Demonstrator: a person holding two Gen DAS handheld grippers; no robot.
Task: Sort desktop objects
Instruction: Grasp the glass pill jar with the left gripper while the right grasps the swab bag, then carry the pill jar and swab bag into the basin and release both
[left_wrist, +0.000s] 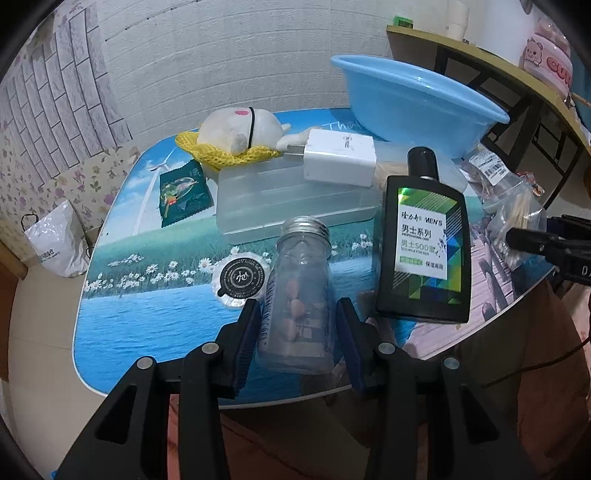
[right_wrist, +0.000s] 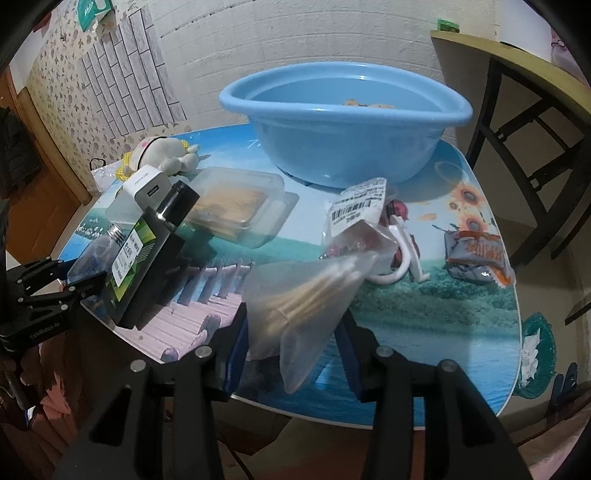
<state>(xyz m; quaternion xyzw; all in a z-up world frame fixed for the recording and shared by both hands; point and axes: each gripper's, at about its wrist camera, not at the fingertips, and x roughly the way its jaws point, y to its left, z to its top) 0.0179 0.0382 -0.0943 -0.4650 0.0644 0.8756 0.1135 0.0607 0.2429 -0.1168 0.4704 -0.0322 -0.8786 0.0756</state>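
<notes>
A clear glass bottle (left_wrist: 299, 280) with a metal screw cap and brownish pieces inside stands at the table's near edge. My left gripper (left_wrist: 299, 332) is shut on it, a pad on each side. A black lotion bottle (left_wrist: 424, 240) lies just to its right. In the right wrist view a clear bag of cotton swabs (right_wrist: 306, 295) lies between the jaws of my right gripper (right_wrist: 293, 339), which is open; the bag looks uncrushed. A blue basin (right_wrist: 332, 140) stands at the table's far side. My left gripper (right_wrist: 55, 284) shows at that view's left edge.
On the printed table (left_wrist: 147, 332) lie a white charger (left_wrist: 340, 158), a clear plastic box (left_wrist: 291, 203), a plush toy (left_wrist: 240, 129), a green sachet (left_wrist: 183, 195), a round black-labelled disc (left_wrist: 240, 280), a barcoded bag (right_wrist: 362, 206) and a snack packet (right_wrist: 476, 258). A wooden desk (right_wrist: 517, 62) stands to the right.
</notes>
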